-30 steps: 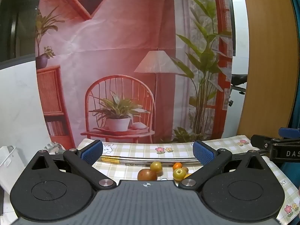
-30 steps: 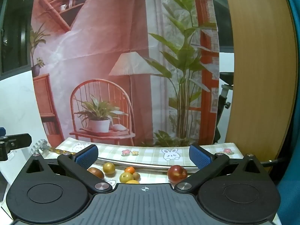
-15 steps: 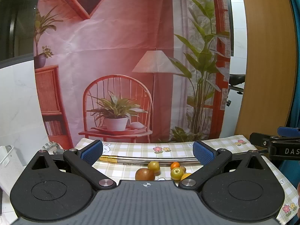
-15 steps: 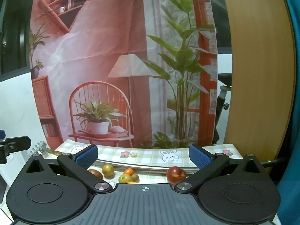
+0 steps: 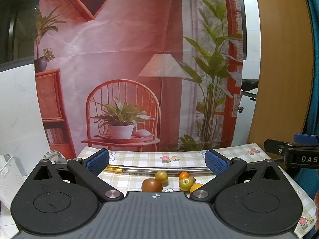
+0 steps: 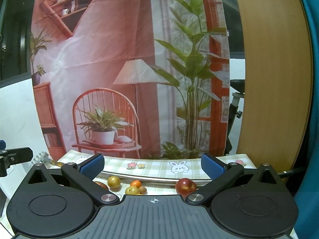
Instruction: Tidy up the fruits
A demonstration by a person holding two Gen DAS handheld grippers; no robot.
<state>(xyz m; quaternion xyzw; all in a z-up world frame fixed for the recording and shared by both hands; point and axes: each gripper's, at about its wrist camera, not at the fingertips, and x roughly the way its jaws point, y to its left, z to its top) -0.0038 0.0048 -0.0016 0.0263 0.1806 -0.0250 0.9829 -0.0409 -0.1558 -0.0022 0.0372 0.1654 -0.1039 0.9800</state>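
Black plastic of each gripper body is filling the lower part of both wrist views and hiding the near part of the checked tablecloth (image 5: 139,157). The left gripper (image 5: 157,162) is standing with its blue-padded fingers spread wide and nothing between them; the right gripper (image 6: 152,165) is likewise standing wide apart and empty. Fruits are lying loose on the cloth, in front of a long metal rod (image 5: 159,169) with a brass-coloured end. In the left view a brown round fruit (image 5: 152,185) is showing beside a yellow-green fruit (image 5: 161,176), with a small orange fruit (image 5: 183,175), a greenish fruit (image 5: 185,184) and an orange-yellow fruit (image 5: 196,188) partly cut off by the gripper body. In the right view a red apple-like fruit (image 6: 185,186) is lying apart from that cluster, its lower edge hidden. A white perforated basket (image 5: 9,171) is appearing at the far left, cut off; its contents cannot be told. Behind the table a printed backdrop (image 5: 129,59) is hanging.
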